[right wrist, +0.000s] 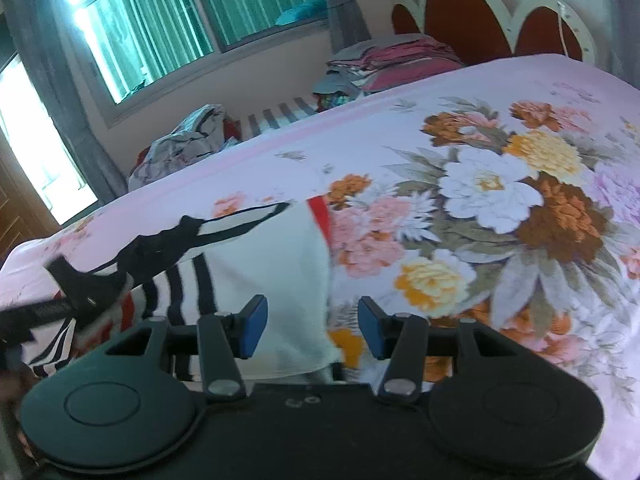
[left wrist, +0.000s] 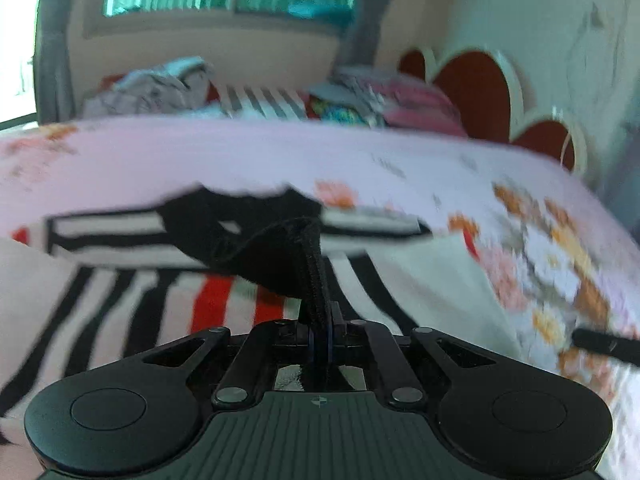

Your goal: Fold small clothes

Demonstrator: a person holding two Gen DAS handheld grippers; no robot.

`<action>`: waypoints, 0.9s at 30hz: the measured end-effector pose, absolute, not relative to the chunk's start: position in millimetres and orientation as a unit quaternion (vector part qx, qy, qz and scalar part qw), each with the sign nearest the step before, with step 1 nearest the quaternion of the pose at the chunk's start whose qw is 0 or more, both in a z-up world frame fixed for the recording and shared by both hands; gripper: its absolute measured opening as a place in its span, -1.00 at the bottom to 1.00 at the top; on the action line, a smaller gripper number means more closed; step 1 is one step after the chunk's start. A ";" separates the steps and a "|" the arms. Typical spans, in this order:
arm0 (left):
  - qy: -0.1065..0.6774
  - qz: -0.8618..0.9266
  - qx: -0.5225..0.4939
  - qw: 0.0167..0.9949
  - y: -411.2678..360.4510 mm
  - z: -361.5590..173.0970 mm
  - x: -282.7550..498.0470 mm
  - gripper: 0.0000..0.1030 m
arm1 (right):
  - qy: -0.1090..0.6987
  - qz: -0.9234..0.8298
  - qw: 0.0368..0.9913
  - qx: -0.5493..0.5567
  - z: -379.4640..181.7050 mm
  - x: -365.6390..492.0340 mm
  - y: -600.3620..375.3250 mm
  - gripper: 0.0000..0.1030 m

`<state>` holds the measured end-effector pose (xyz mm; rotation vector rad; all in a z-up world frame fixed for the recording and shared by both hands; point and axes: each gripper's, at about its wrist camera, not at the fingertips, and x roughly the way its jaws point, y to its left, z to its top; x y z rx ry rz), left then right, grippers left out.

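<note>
A small striped garment, white with black and red stripes and black trim, lies on the floral bedsheet. My left gripper is shut on the garment's black collar edge and lifts it a little. In the right wrist view the garment lies at lower left, with the left gripper holding its black edge. My right gripper is open and empty, just above the garment's white right corner.
Piles of clothes and folded pink fabrics sit at the bed's far side. A red and cream headboard stands at the right. Windows with green curtains are behind. The floral sheet spreads to the right.
</note>
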<state>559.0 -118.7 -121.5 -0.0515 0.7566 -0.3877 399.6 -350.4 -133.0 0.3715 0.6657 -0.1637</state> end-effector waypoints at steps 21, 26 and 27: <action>0.305 -0.122 0.047 0.943 45.8 -118.2 451.7 0.45 | 0.357 0.023 0.915 0.188 -145.7 452.0 -305.6 0.09; 0.360 -0.062 0.048 0.930 106.0 -150.1 433.0 0.20 | 0.382 0.030 0.907 0.176 -164.7 474.9 -288.4 0.09; 0.364 -0.057 0.045 0.928 109.9 -156.0 433.5 0.20 | 0.391 0.030 0.903 0.174 -168.9 479.2 -285.4 0.09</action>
